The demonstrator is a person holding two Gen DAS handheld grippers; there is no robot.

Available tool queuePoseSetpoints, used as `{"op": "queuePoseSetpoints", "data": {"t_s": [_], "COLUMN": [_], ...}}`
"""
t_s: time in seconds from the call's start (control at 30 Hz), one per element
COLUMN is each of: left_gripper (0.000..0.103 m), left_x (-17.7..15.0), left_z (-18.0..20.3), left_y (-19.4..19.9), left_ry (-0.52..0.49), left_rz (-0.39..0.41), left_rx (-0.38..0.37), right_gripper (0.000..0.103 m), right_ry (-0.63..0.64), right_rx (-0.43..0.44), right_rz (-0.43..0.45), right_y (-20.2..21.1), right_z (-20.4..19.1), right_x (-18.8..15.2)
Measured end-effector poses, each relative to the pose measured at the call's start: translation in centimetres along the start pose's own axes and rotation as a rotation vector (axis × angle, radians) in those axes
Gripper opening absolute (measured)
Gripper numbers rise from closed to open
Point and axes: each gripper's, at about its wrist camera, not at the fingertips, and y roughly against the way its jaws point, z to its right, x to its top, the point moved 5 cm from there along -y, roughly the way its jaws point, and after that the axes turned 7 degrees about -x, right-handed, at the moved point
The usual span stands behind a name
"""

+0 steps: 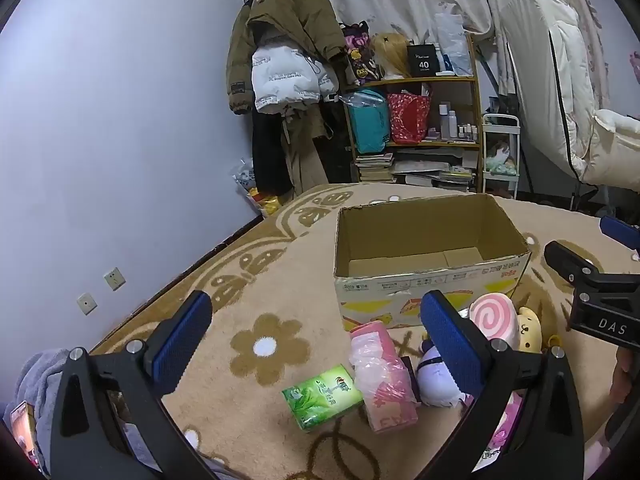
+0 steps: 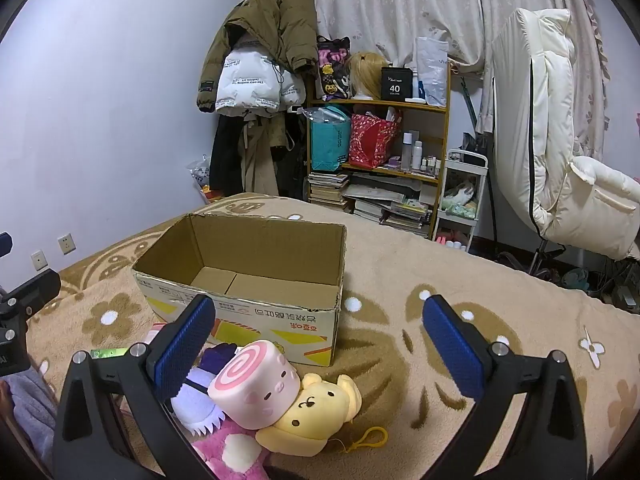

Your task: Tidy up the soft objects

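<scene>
Both grippers wide open, holding nothing!
Hovering over blanket (image 2: 400, 272); empty cardboard box (image 2: 256, 280) ahead, pink swirl plush (image 2: 256, 388) against yellow bear plush (image 2: 316, 412) nearby.

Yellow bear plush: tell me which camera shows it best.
Right wrist view. The yellow bear plush lies there nearly whole, face and keyring loop visible, under the pink swirl cushion. The left wrist view shows only a sliver of it behind the left gripper's finger.

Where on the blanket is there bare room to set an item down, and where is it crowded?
Free: the blanket right of the cardboard box, and the flower-patterned stretch left of the green tissue pack. The box interior is bare too. Crowded: in front of the box, where the pink swirl plush, yellow plush and pink tissue pack cluster.
</scene>
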Motion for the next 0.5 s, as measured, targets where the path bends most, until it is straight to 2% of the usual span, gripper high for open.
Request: {"op": "queuePoseSetpoints", "data": {"t_s": [0.5], "left_gripper": [0.103], "left_x": [-0.53], "left_z": [0.76], "left_y": [-0.10], "left_ry": [0.011], "left_rz": [-0.007], "left_rx": [-0.007], "right_gripper": [0.103], "right_ry": [0.001], "right_rx": [0.000], "right_rz": [-0.001], "right_y": [0.02], "right_z": [0.01], "right_x": [0.01]}}
